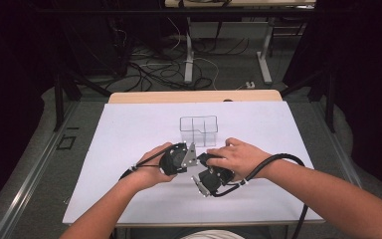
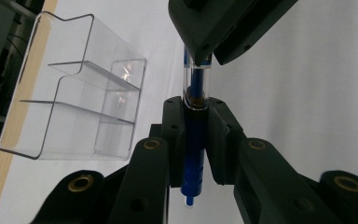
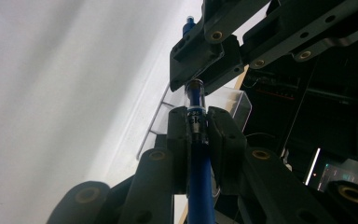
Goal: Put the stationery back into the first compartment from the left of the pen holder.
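Nearest the camera in the high view, the person's two forearms come in from the bottom edge, and the hands meet over the middle of the white table (image 1: 129,149). The left gripper (image 1: 191,152) and right gripper (image 1: 199,164) sit tip to tip there, though the hands cover most of both and the pen between them cannot be made out from above. In the left gripper view the jaws are clamped on the dark blue end of a blue pen (image 2: 193,154), while the other gripper holds its clear section. The right gripper view shows its jaws closed on the pen's clear barrel (image 3: 196,121), its lower length cut off. Beyond stands a clear plastic organizer (image 1: 199,130), apart from both grippers.
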`<state>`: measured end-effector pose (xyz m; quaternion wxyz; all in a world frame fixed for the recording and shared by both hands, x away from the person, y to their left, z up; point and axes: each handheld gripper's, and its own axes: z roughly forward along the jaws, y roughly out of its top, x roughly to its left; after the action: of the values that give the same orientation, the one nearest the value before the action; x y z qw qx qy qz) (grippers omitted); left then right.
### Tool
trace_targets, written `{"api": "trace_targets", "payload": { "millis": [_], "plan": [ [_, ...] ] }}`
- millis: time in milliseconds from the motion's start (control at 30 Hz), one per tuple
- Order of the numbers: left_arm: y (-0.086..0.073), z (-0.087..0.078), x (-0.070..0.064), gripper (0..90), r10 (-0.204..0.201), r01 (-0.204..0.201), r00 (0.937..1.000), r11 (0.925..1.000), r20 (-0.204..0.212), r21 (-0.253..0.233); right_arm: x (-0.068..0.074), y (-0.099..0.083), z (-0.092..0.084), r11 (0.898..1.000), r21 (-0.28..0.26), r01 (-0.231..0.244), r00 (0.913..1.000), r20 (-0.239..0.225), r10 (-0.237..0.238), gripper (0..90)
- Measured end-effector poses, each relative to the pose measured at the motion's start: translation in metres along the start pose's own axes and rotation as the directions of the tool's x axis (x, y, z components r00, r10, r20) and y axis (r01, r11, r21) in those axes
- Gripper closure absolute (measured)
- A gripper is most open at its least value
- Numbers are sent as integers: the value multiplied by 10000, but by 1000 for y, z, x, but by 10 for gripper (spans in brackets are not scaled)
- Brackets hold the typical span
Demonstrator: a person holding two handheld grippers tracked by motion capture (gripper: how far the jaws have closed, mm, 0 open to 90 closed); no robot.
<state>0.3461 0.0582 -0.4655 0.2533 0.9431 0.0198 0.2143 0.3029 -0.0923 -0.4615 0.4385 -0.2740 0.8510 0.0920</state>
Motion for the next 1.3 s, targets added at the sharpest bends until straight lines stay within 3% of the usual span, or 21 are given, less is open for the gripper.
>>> {"api": "trace_targets", "payload": {
  "millis": [33,100,333,400,433,533,567,667,733,800,900,933,967,1000,1067,1133,1167,1200,1233,1267,1300],
  "plan": [
    [0,0,0,794,-73,73,9999,10000,-151,-1,-2,0,1,9998,-119,173,9998,54,-173,777],
    [-2,1,1,794,-215,216,9995,9998,-230,21,-2,0,0,9997,63,-243,9997,81,242,740],
    [-8,1,12,794,-980,987,9945,9950,-379,180,-8,-5,-6,9985,20,-554,9980,299,553,626],
    [-10,0,16,794,-1317,1323,9903,9912,-449,100,-9,-7,-6,9975,64,-709,9972,258,707,609],
    [-11,-1,18,794,-1545,1552,9867,9878,-502,97,-10,-8,-6,9970,-49,-774,9959,455,776,601],
    [-15,-4,26,794,-2246,2225,9713,9743,-776,-350,-14,-11,-6,9942,32,-1074,9937,325,1072,582],
    [-17,-4,28,794,-2613,2563,9626,9639,-720,-722,-14,-12,-5,9914,-91,-1305,9904,454,1308,582],
    [-21,-8,36,794,-3417,3330,9370,9365,-727,-1103,-18,-17,-4,9823,-221,-1860,9818,358,1867,556],
    [-23,-11,41,794,-3766,3643,9229,9216,-807,-1338,-19,-20,-3,9727,-341,-2294,9726,317,2304,534],
    [-25,-12,44,794,-4099,3921,9080,9043,-869,-1687,-22,-23,-3,9664,-522,-2519,9662,437,2542,455],
    [-27,-16,51,794,-4545,4331,8882,8774,-682,-2061,-24,-28,-4,9458,-437,-3218,9451,442,3237,458],
    [-27,-16,53,794,-4755,4504,8770,8638,-696,-2258,-24,-30,-4,9380,-485,-3432,9375,444,3453,458],
    [-28,-17,55,794,-4890,4617,8699,8535,-651,-2415,-25,-31,-4,9309,-452,-3624,9306,381,3641,453],
    [-29,-18,57,794,-5086,4790,8586,8404,-638,-2537,-25,-33,-5,9201,-442,-3892,9201,295,3906,431],
    [-30,-21,62,794,-5343,5042,8436,8226,-539,-2628,-24,-36,-5,8886,-499,-4559,8891,206,4573,394],
    [-30,-21,66,794,-5650,5316,8237,7992,-488,-2806,-24,-39,-5,8745,-432,-4832,8750,126,4840,371],
    [-31,-20,68,794,-5770,5381,8149,7879,-539,-2993,-24,-40,-6,8625,-428,-5043,8631,78,5050,356],
    [-31,-21,70,794,-6043,5705,7962,7662,-296,-2958,-23,-41,-4,8415,-579,-5371,8429,-2,5380,336],
    [-32,-20,72,793,-6234,5856,7815,7473,-261,-3141,-23,-43,-5,8254,-413,-5631,8262,-75,5633,310],
    [-32,-19,74,793,-6343,5927,7726,7362,-277,-3266,-24,-46,-5,8159,-328,-5772,8166,-207,5769,286],
    [-32,-19,76,793,-6397,5981,7681,7316,-264,-3272,-23,-48,-4,7979,-328,-6018,7986,-290,6012,268]
  ]
}}
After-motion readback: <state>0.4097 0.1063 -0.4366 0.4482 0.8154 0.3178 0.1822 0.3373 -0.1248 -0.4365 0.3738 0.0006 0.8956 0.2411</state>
